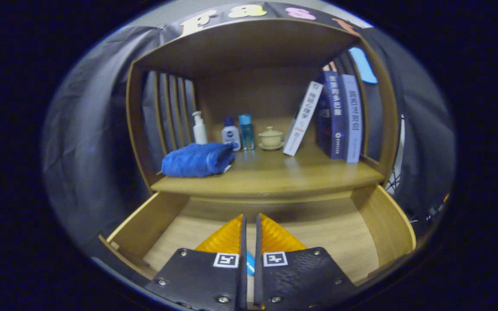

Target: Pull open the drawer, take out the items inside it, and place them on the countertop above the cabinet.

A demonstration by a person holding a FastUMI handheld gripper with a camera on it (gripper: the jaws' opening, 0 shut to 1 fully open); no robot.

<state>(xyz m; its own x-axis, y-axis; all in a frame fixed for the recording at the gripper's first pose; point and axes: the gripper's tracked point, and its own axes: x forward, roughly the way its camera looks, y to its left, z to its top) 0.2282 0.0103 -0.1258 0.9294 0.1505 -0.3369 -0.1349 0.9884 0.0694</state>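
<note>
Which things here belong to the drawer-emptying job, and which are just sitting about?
Job:
- open drawer
- countertop above it
- hand-held gripper, fingers nearly closed over the drawer
- small blue item glimpsed between the fingers; can't tell if it's gripped
- blue towel, possibly already taken out

Lying about:
- pump bottle
- two small bottles
- lidded cup
- books

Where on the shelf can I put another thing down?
Bare wood on the countertop lies in front, between the blue towel and books. The back is crowded: bottles, lidded cup. The gripper, nearly shut, hovers over the open drawer.
</note>
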